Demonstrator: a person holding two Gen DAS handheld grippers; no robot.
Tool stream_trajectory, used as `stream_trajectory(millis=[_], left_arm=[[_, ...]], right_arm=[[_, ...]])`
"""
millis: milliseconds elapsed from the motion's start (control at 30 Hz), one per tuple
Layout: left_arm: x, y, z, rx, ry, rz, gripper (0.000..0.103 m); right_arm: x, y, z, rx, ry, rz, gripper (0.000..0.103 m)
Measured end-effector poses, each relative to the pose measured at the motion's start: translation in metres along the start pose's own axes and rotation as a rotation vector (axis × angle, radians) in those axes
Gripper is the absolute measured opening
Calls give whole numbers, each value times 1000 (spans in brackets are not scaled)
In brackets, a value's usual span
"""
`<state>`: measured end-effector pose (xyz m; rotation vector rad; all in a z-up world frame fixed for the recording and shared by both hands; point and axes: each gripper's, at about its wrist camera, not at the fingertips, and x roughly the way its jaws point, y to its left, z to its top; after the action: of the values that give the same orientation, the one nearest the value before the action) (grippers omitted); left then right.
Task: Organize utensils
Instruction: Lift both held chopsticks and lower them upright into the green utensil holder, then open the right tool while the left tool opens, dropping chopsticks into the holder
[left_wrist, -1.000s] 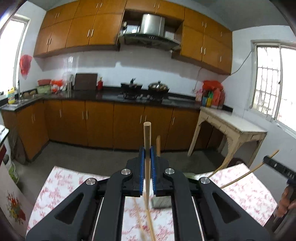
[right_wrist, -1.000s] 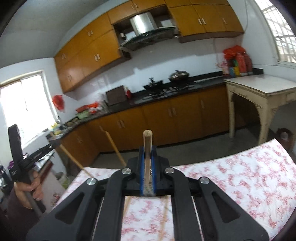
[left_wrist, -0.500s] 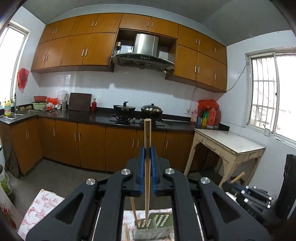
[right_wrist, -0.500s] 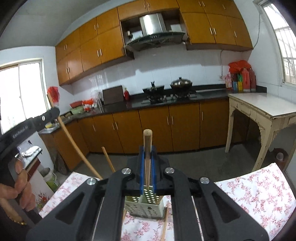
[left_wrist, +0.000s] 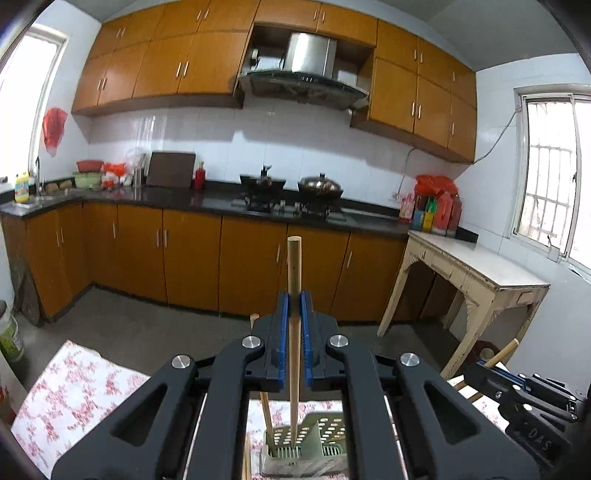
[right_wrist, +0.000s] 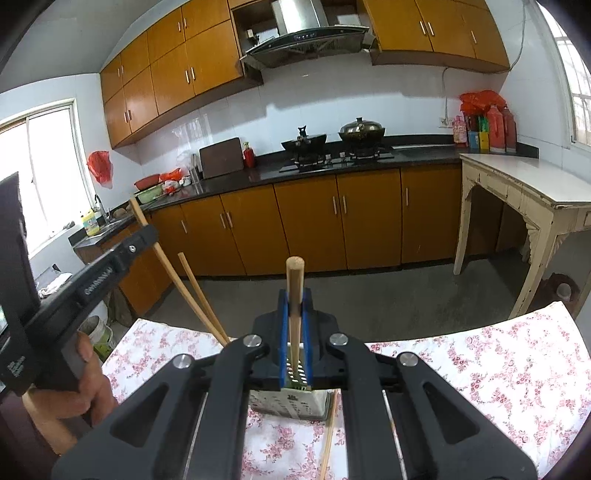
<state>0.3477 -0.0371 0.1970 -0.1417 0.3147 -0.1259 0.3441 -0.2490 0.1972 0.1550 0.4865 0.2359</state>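
Note:
My left gripper is shut on a wooden chopstick held upright; its lower end reaches down into a pale green perforated utensil basket on the floral tablecloth. Another chopstick stands in the basket. My right gripper is shut on a second wooden chopstick, upright above the same basket. The right gripper also shows at the right of the left wrist view. The left gripper shows at the left of the right wrist view with its chopstick.
A loose chopstick lies on the floral tablecloth beside the basket. Behind are orange kitchen cabinets, a stove with pots and a white side table at the right.
Both grippers tilted up and moved over the basket. The left chopstick's lower end now reaches into the basket, and the right gripper came closer to the left.

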Motion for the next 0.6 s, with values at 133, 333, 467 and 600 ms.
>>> stream_trajectory(millis=[133, 333, 467, 600], left_arm=[[9, 3, -5, 6, 56, 1, 8], [2, 12, -2, -12, 83, 36, 8], [-16, 21, 8, -22, 72, 49, 10], [-42, 31, 11, -18, 63, 72, 23]], right_arm=[[6, -2, -3, 8, 22, -4, 11], [-5, -1, 0, 23, 1, -22, 26], [-26, -5, 2, 36, -35, -35, 30], [-51, -14, -5, 52, -57, -56, 30]])
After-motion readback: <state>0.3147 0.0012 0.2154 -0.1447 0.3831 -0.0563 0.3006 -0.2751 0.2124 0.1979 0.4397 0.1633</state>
